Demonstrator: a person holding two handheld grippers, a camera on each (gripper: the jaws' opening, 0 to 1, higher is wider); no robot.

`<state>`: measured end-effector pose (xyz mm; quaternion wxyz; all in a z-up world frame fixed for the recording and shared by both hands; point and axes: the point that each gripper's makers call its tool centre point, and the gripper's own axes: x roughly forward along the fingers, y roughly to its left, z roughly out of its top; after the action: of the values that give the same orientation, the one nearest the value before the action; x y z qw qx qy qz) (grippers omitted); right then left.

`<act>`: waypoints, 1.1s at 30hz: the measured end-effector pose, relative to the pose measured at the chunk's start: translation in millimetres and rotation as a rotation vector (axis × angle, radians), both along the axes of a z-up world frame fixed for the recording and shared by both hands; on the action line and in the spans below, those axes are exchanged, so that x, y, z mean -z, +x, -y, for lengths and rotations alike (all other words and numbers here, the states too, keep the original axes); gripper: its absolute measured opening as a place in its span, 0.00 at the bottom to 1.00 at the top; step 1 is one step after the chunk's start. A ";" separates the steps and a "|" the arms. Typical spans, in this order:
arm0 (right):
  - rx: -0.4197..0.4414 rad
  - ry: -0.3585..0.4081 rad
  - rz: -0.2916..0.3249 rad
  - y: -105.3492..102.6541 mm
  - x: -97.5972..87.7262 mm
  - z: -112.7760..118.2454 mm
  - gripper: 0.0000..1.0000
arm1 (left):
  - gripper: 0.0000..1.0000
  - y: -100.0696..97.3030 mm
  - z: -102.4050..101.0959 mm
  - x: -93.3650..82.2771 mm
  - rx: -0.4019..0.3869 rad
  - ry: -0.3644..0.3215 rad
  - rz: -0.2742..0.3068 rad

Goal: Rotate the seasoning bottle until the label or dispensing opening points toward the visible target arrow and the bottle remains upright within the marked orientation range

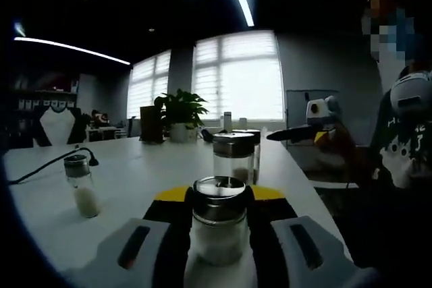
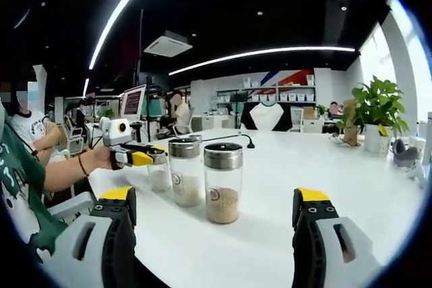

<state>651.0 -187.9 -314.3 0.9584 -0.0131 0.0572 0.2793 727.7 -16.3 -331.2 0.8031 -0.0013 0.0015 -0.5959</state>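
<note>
My left gripper (image 1: 219, 195) is shut on a small glass seasoning bottle (image 1: 218, 227) with a metal lid and white contents; the black, yellow-tipped jaws press its sides and it stands upright on the white table (image 1: 135, 187). The same left gripper (image 2: 138, 158), held by a hand, shows in the right gripper view with that bottle (image 2: 159, 172). My right gripper (image 2: 214, 197) is wide open with nothing between its jaws. Just ahead of it stand a taller bottle of brown seasoning (image 2: 223, 183) and one of pale seasoning (image 2: 184, 172). The right gripper (image 1: 300, 133) reaches in from the right.
Two taller bottles (image 1: 234, 156) stand right behind the held one, and a small bottle (image 1: 81, 185) stands apart at the left. A black cable (image 1: 47, 165) crosses the table's left side. A potted plant (image 1: 181, 111) sits at the far end. A person (image 2: 27, 166) stands by the table's edge.
</note>
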 end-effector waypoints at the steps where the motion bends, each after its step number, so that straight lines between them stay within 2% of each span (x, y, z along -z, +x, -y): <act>1: 0.000 0.000 -0.001 0.1 0.1 -0.1 0.99 | 0.33 -0.2 0.0 0.1 -0.015 0.001 0.001; 9: 0.003 -0.001 -0.004 -0.3 1.0 1.7 0.99 | 0.33 -0.4 -1.9 0.2 -0.128 -0.007 0.010; 12: 0.011 0.001 -0.002 -1.3 -0.3 5.4 0.99 | 0.33 -0.8 -2.3 0.3 -0.167 0.004 0.009; 13: 0.012 0.001 -0.002 -1.4 -0.4 5.6 0.99 | 0.33 0.8 -5.4 1.9 -0.240 0.032 0.002; 16: 0.015 0.005 0.000 -1.3 -1.3 6.7 0.99 | 0.33 0.8 -5.4 1.5 -0.271 0.048 0.006; 33: 0.019 0.003 -0.006 -0.6 2.0 7.4 0.99 | 0.33 5.3 -11.5 1.8 -0.555 -0.010 -0.002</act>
<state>650.5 -195.3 -316.3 0.9608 -0.0101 0.0596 0.2704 733.0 -4.8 -332.9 0.9355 -0.0060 -0.0011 -0.3532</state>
